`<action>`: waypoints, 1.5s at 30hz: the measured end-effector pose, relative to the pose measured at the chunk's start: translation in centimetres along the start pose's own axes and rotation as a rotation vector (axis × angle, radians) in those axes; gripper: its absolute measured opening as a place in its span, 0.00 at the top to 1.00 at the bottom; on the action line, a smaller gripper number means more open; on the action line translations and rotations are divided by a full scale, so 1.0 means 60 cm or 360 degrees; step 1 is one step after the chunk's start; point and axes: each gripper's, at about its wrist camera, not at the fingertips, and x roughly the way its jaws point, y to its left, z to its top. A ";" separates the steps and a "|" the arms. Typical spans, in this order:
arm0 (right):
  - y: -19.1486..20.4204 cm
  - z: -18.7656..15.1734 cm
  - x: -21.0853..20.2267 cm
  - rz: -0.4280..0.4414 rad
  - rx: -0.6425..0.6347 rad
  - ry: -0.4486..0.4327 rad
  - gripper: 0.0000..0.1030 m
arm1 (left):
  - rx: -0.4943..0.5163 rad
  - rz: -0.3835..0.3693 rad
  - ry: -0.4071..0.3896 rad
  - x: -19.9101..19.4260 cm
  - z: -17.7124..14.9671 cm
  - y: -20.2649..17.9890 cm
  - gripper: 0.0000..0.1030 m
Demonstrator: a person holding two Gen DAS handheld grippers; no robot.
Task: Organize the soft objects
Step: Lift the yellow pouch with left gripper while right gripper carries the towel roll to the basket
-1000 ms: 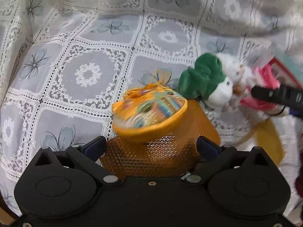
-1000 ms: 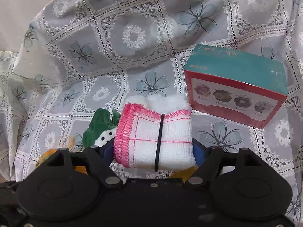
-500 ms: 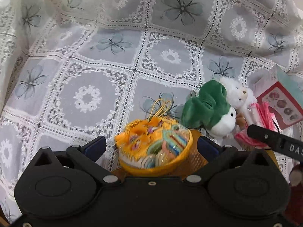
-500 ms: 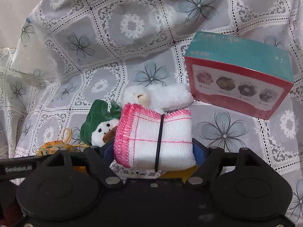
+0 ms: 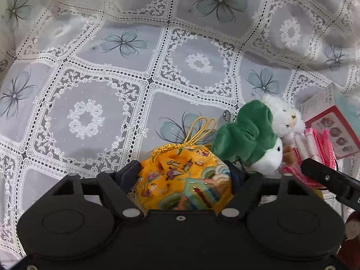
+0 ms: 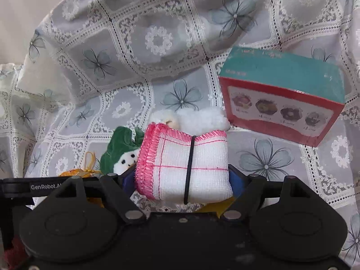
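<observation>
A yellow embroidered drawstring pouch (image 5: 180, 180) sits between the fingers of my left gripper (image 5: 183, 171). The jaws are closing and both pads press its sides. A green-and-white plush (image 5: 245, 139) lies just right of it, against a white fluffy plush (image 5: 283, 117). In the right wrist view my right gripper (image 6: 182, 175) is shut on a folded white towel (image 6: 175, 166) with a pink edge and a black band. That towel hangs just in front of the white plush (image 6: 198, 117) and right of the green plush (image 6: 119, 153).
A teal-and-red carton (image 6: 281, 103) with doughnut pictures stands on the lace tablecloth (image 6: 157, 40) to the right of the plush toys. The cloth rises in folds at the back. Part of the left gripper's frame (image 6: 45, 186) crosses the lower left of the right wrist view.
The left gripper's jaws have closed in from wide apart onto the yellow pouch, and the hand shifted across the cloth. The right gripper kept still with the towel.
</observation>
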 end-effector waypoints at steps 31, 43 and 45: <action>0.041 -0.246 -0.354 -0.0030 -0.0340 -0.0343 0.24 | 0.0357 -0.0022 -0.0272 -0.272 -0.240 -0.047 0.34; 0.031 -0.372 -0.364 -0.0028 -0.0322 -0.0015 0.24 | 0.0382 -0.0045 0.0025 -0.238 -0.356 -0.039 0.34; 0.028 -0.387 -0.361 -0.0026 -0.0298 0.0045 0.24 | 0.0369 -0.0040 0.0066 -0.232 -0.370 -0.036 0.34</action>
